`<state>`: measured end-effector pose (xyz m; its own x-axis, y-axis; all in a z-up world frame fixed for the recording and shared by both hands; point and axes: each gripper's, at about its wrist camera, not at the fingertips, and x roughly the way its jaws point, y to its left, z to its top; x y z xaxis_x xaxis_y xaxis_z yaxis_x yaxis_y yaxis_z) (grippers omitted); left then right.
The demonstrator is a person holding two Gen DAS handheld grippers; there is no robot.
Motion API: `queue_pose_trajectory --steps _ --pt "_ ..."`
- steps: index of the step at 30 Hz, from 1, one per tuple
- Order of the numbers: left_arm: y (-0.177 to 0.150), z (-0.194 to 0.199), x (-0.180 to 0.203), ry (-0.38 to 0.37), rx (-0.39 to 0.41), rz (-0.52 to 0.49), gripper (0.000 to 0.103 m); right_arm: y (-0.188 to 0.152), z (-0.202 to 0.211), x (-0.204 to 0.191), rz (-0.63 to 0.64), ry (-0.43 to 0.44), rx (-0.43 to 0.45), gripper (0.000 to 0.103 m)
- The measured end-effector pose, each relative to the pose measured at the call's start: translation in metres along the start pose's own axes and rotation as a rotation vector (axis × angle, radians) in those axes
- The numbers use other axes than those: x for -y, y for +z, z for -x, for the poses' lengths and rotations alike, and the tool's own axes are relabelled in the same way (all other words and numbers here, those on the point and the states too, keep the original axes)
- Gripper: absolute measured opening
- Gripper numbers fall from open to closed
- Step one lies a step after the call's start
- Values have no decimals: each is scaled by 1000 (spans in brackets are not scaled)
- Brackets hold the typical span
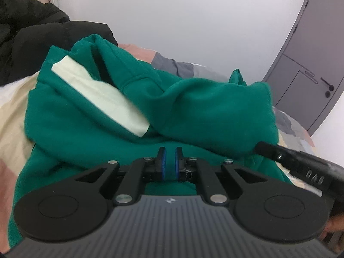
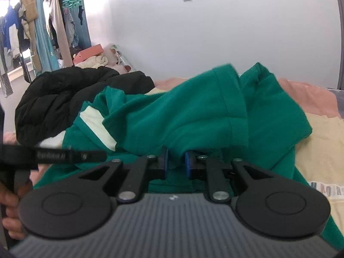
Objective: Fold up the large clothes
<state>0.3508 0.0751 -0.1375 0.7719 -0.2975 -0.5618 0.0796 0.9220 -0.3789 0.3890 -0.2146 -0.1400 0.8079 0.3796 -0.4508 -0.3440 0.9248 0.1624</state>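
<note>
Pastel patchwork bedding (image 2: 318, 142) lies under everything, and nearest me my left claw (image 1: 169, 152) stands almost closed on a thin fold of the green hoodie (image 1: 193, 107), while my right claw (image 2: 176, 157) pinches a thicker bunch of that same cloth. Beyond them the hoodie sits heaped across the bed, its cream stripe (image 1: 101, 94) showing, with a black puffer jacket (image 2: 71, 99) behind it and a grey door (image 1: 307, 64) farther back.
</note>
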Motion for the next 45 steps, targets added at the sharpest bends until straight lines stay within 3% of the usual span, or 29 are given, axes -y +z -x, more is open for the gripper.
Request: queue_pose_trajectory --steps 2,3,4,5,7,10,16,24,27,28,31,33,36,38,41,45 --pt "-2 5 -6 2 1 4 9 1 5 -3 -15 20 -10 30" --pt "-3 9 -9 3 5 6 11 1 9 -4 -21 35 -16 46" --pt "-5 14 -12 4 15 14 16 -4 15 -5 -29 56 -15 54" --pt "-7 17 -14 3 23 24 19 -8 22 -5 -40 85 -10 53" --pt "-9 23 -18 20 32 46 37 -8 38 -5 -44 111 3 52" --pt "-10 32 -21 38 37 69 43 -1 55 -4 -73 108 70 52" --pt "-6 30 -33 12 29 151 48 14 51 23 -174 9 196 65" --pt "-6 14 -38 -36 12 196 49 19 -19 68 -288 -7 128 65" --pt "-7 12 -38 -19 12 182 49 14 -36 71 -300 11 88 60" --pt "-7 11 -39 -15 11 186 49 11 -38 73 -320 33 76 48" --pt "-7 14 -42 -15 20 229 49 11 -28 68 -337 96 79 24" --pt "-6 18 -43 -24 30 252 49 14 -12 62 -326 145 102 18" --pt "-5 28 -42 -34 56 274 49 9 17 48 -331 247 148 17" --pt "-4 34 -41 -50 69 285 49 4 32 33 -302 281 127 16" --pt "-3 43 -37 -58 86 282 49 -9 47 6 -229 306 35 16" --pt "-3 52 -35 -76 99 292 49 -30 47 -26 -133 278 -109 16"
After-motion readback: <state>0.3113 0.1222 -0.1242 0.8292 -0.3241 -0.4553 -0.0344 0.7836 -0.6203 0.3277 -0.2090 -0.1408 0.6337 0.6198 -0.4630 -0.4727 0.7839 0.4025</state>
